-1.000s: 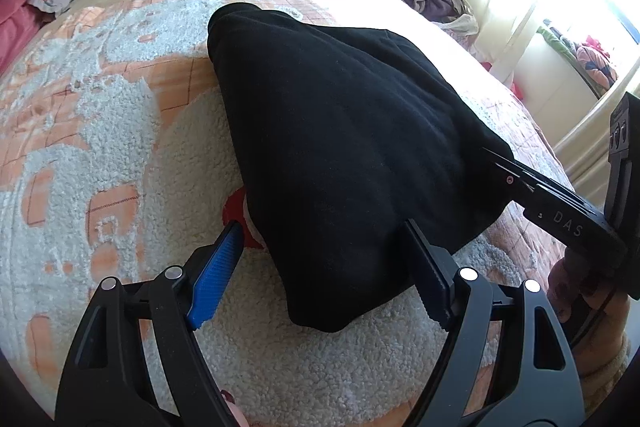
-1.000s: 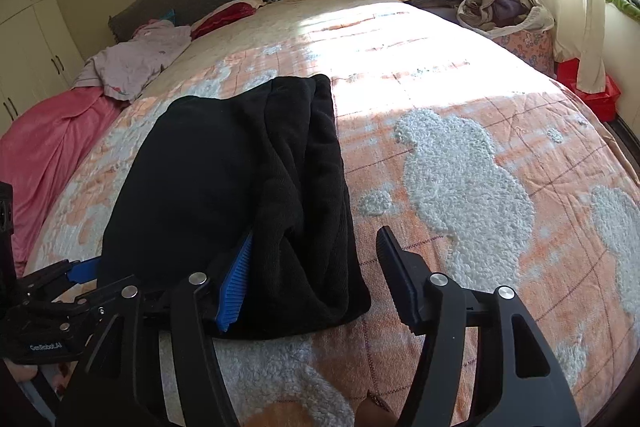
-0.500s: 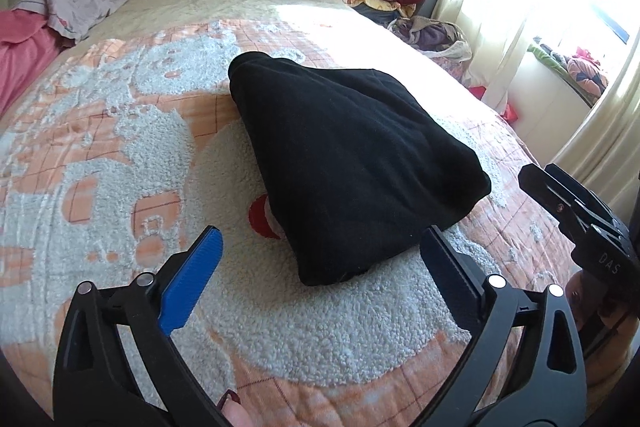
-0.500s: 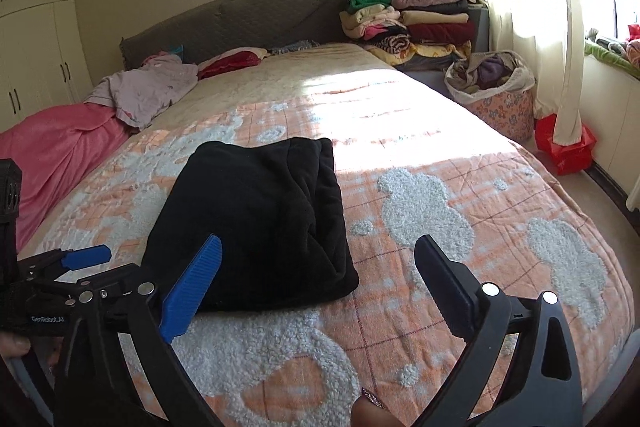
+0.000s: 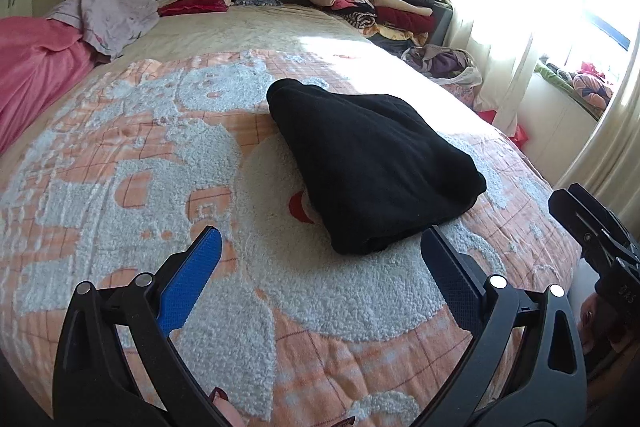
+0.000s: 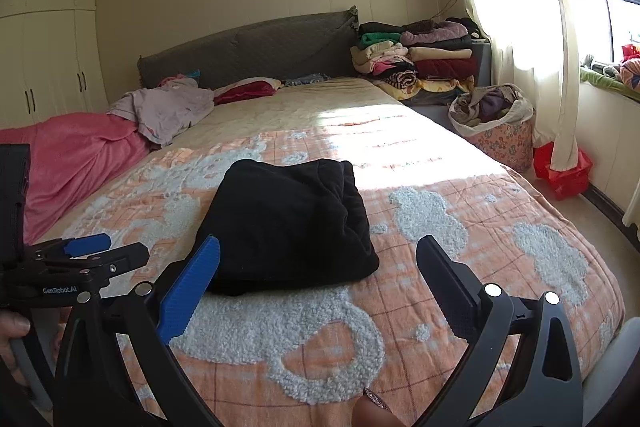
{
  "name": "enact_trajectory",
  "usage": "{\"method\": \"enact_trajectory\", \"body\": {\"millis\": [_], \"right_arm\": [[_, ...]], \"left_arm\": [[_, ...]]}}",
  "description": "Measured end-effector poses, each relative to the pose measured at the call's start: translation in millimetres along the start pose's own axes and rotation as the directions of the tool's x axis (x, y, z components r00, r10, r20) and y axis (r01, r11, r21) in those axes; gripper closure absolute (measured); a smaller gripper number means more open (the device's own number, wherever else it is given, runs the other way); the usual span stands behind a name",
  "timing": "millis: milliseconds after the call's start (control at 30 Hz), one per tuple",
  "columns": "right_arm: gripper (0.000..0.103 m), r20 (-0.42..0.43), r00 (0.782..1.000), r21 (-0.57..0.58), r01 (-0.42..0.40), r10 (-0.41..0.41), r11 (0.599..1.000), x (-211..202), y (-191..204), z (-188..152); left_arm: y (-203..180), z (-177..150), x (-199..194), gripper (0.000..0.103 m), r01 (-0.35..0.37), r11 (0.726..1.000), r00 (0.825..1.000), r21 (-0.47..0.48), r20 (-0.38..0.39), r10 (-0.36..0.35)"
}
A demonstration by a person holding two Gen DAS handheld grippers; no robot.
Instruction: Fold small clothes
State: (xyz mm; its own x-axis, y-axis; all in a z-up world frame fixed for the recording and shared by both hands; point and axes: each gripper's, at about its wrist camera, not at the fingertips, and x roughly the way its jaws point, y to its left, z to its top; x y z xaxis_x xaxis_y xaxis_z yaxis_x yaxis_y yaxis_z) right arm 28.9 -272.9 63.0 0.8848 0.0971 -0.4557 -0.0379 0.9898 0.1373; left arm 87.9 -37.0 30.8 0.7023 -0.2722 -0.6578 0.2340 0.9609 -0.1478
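Two grippers, both wide: left gripper (image 5: pixel 320 251) & right gripper (image 6: pixel 318 257) w/ nothing between the jaws, clear of the folded black fleece garment (image 6: pixel 288 223), which lies mid-bed on the orange-and-white fluffy patterned blanket (image 6: pixel 460 227). Floral fabric basket (image 6: pixel 504 143) beside the bed, by the curtain, is stuffed w/ crumpled clothes (image 6: pixel 486 105).

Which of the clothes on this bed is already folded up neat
The black fleece garment, folded into a compact rectangle mid-bed on the orange-and-white quilt. The pale lilac garment and pink blanket near the headboard lie rumpled.
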Motion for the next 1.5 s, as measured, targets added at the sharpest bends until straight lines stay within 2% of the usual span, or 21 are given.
{"method": "enact_trajectory", "body": {"millis": [200,300,500,1500], "right_arm": [[0.005,-0.035,0.999,-0.023,0.014,-0.015,1.0,-8,8,-21],[0.005,-0.102,0.995,-0.025,0.014,-0.017,1.0,-3,12,-37],[0.005,-0.169,0.985,-0.028,0.038,-0.042,0.999,11,21,-57],[0.005,-0.178,0.983,-0.031,0.048,-0.053,0.998,12,18,-58]], "left_arm": [[7,-32,1,0.01,-0.017,1.0,0.998,-0.016,-0.053,0.017],[6,-45,1,0.01,-0.01,1.0,0.997,-0.022,-0.08,0.008],[5,-50,5,0.01,-0.027,0.999,0.995,-0.019,-0.098,0.025],[9,-48,3,0.009,-0.082,0.996,0.992,-0.037,-0.094,0.078]]}}
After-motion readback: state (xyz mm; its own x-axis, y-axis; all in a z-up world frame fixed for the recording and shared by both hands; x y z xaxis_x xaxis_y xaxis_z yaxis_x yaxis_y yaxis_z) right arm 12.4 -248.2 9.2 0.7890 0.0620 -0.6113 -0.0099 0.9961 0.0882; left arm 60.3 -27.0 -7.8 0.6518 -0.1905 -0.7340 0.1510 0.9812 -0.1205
